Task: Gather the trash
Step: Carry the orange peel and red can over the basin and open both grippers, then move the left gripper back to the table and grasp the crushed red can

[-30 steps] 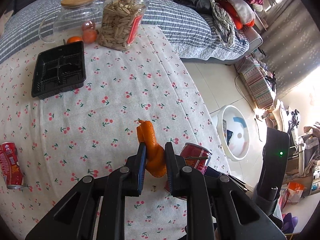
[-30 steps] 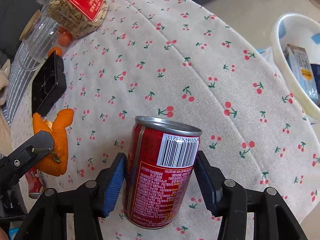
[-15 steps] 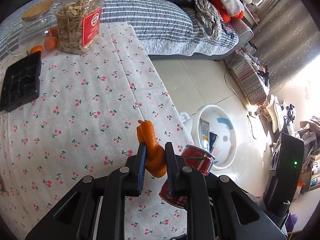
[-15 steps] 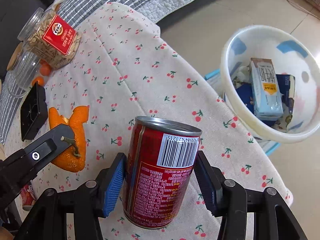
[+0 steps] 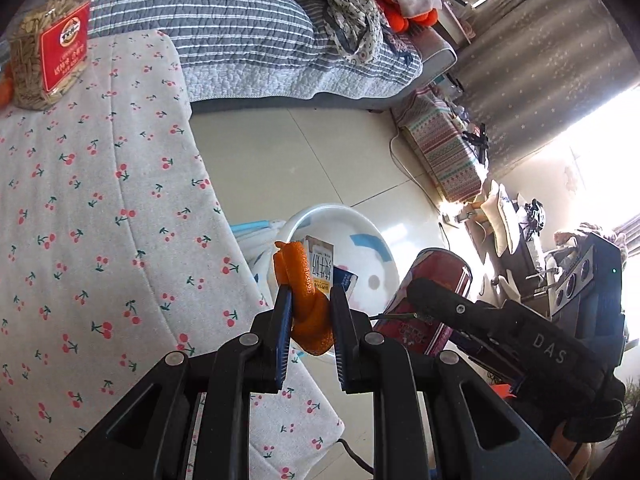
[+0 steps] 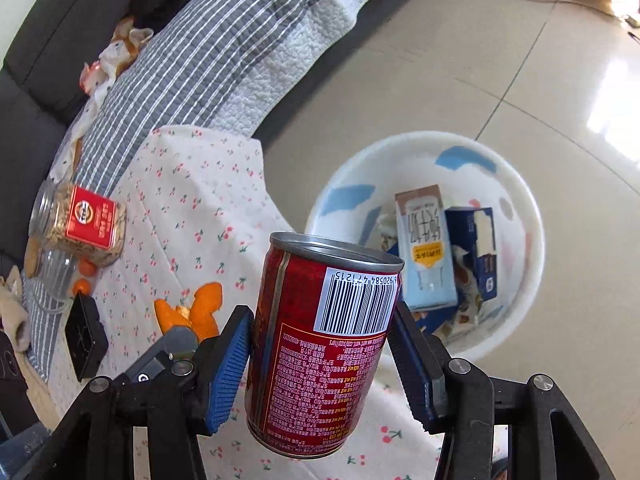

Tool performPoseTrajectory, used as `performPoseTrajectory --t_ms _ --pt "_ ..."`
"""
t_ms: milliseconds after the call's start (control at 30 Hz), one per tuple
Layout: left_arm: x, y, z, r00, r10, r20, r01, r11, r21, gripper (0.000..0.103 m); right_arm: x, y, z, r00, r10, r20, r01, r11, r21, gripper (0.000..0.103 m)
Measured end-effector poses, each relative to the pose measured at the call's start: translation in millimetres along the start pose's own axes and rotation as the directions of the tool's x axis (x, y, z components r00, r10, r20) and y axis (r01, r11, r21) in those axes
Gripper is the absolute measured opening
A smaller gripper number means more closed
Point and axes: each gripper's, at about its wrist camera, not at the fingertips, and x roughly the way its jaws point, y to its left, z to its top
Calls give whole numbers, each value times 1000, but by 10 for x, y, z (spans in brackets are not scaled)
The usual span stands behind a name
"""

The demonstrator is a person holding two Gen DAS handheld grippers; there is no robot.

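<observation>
a white basin [image 6: 528,240] with blue patches sits on the tiled floor just beside the table's corner, and in it lie a pale blue drink carton [image 6: 426,252], a dark blue box [image 6: 478,248] and some crumpled scraps. on the cherry-print tablecloth [image 6: 192,200] stands a clear jar of seeds [image 6: 80,224] with a red label, with a black plastic tray [image 6: 84,336] and small oranges [image 6: 82,276] near it. the left gripper [image 5: 308,316] points forward past the table edge toward the basin, its two pads pressed narrowly onto a curled strip of orange peel [image 5: 306,300] that sticks up between them, held in the air. the right gripper [image 6: 320,348] sits beside it on the basin side, fingers spread wide and clamped on both sides of a red drink can [image 6: 320,344], which is tilted slightly, its open rim up and a white barcode facing the camera. the can hangs above the table's corner, close to the basin's rim.
</observation>
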Motion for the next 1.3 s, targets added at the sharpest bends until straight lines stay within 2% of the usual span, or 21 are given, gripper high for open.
performPoseTrajectory --t_ms 133,267,333,367,400,533,700,933,1167,1300 --pt "191 -197 -3 1000 -14 -11 14 999 41 19 -63 -200 152 1000 18 12 -18 998 66 60" --pt "369 -403 40 1000 -1 15 -1 995 103 23 -65 -340 243 999 41 10 -42 992 123 60" --pt "468 -436 65 1000 25 12 -26 993 118 36 -68 -399 279 999 44 13 -46 989 142 60" --pt "503 -419 75 999 46 15 -48 992 118 53 -60 -409 292 999 38 17 -40 988 146 60" --pt "511 -381 76 998 56 28 -59 992 111 59 -57 -429 300 999 29 22 -32 988 149 60" --pt "487 -208 113 998 58 18 -59 996 72 59 33 -492 335 999 43 3 -43 985 166 60" --pt "275 -61 136 999 36 33 -36 999 5 59 119 -428 367 999 48 -8 -47 988 146 60" --pt "-31 124 138 997 38 65 -35 999 -41 59 289 -27 408 1000 18 -2 -18 999 -38 66" --pt "-218 345 128 995 70 66 -65 995 -75 59 290 -18 360 998 60 -31 -60 998 -20 67" --pt "-346 415 103 995 76 67 -71 994 -81 59 228 -109 385 997 74 -18 -74 997 18 67"
